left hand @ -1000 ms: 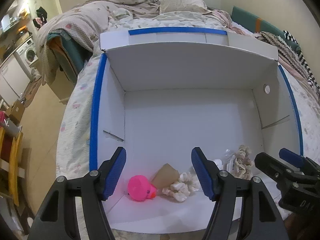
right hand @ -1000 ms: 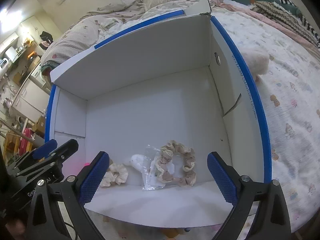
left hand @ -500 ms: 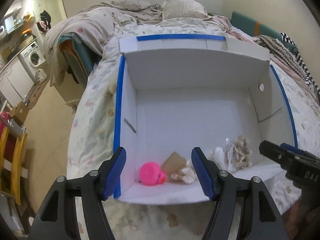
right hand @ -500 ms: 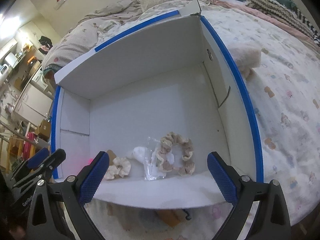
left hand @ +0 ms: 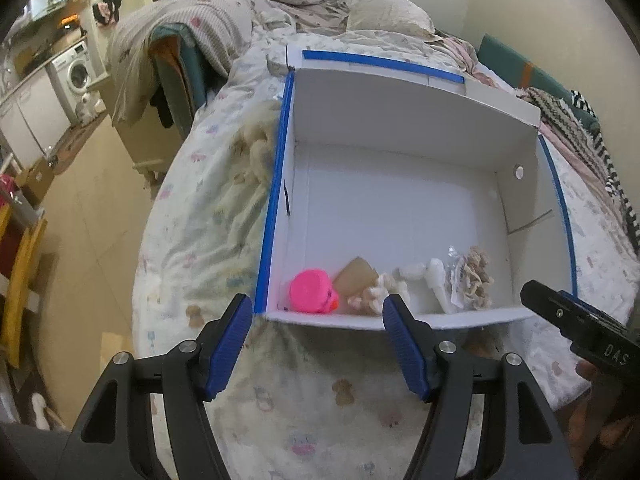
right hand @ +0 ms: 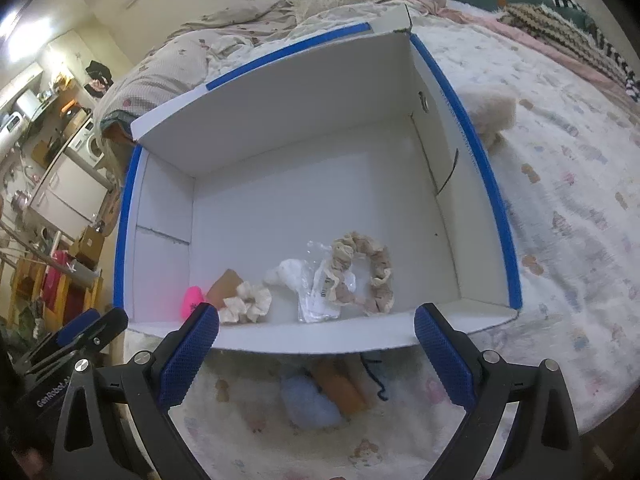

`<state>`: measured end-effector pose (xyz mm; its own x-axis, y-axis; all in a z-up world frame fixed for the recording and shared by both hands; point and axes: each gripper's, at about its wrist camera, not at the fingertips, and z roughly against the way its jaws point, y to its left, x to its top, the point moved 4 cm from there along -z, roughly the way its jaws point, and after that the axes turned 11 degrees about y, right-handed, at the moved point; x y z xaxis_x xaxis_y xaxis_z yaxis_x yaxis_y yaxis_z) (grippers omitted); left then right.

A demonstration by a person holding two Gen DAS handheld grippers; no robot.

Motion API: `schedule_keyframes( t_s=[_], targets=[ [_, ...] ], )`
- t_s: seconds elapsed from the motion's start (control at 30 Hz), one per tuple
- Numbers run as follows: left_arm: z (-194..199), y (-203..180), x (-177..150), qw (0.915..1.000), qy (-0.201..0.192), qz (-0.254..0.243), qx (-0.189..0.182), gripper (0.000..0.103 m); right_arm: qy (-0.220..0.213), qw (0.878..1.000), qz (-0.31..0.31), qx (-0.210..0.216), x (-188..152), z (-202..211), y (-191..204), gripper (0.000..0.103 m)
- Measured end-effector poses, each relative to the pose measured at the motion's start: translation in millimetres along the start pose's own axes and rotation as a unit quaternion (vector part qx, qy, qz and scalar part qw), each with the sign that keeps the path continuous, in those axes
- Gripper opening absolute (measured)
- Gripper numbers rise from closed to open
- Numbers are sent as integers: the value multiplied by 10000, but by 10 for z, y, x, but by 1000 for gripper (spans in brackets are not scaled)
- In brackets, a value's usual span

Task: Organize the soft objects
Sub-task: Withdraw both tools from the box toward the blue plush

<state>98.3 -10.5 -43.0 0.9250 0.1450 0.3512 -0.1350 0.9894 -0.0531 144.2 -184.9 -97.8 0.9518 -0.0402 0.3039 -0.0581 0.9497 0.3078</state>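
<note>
A white cardboard box [left hand: 400, 120] with blue-taped rims lies open on the bed. Along its near wall sit a pink toy [left hand: 312, 292], a brown card [left hand: 356, 276], a cream scrunchie [left hand: 376, 292], a white soft piece [left hand: 434, 280] and a beige scrunchie on clear wrapping [left hand: 472, 276]. My left gripper [left hand: 318, 312] hangs open just in front of the near wall, nothing between its fingers. My right gripper [right hand: 316, 320] is also open and empty, above the near wall of the box [right hand: 280, 112], with the beige scrunchie [right hand: 368, 268] and cream scrunchie [right hand: 248, 304] beyond it.
On the bedsheet in front of the box lie a light blue soft item [right hand: 312, 404], an orange-brown item [right hand: 340, 388] and dark yarn [right hand: 376, 372]. A beige plush [right hand: 488, 112] rests right of the box, a cream fluffy piece [left hand: 260, 140] left of it. The bed edge drops to the floor on the left.
Both grippers have drawn back from inside the box to in front of its near wall. The items on the sheet before the box came into the right wrist view. The jaws kept their width.
</note>
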Motion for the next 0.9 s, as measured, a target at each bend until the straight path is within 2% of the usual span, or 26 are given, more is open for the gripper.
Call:
schedule_keyframes(
  t_s=[0.13,0.5,0.8,0.9],
  targets=[
    [33,37,-103,10000,14,-30,34,65,-74,10000,-39,37,-90,76,-25,103],
    [-42,303,-304,9993,180,108,315,65,197,9986,-494,-54,-343,19,-310,103],
    [-111,424,-319,9984,297,249,409,65,462,9955,-831,27,-341,-122,-440,103],
    [-139,433,-310,9982,354,298,393,65,543,9946,-832,-289,-332,-141,-509,100]
  ],
)
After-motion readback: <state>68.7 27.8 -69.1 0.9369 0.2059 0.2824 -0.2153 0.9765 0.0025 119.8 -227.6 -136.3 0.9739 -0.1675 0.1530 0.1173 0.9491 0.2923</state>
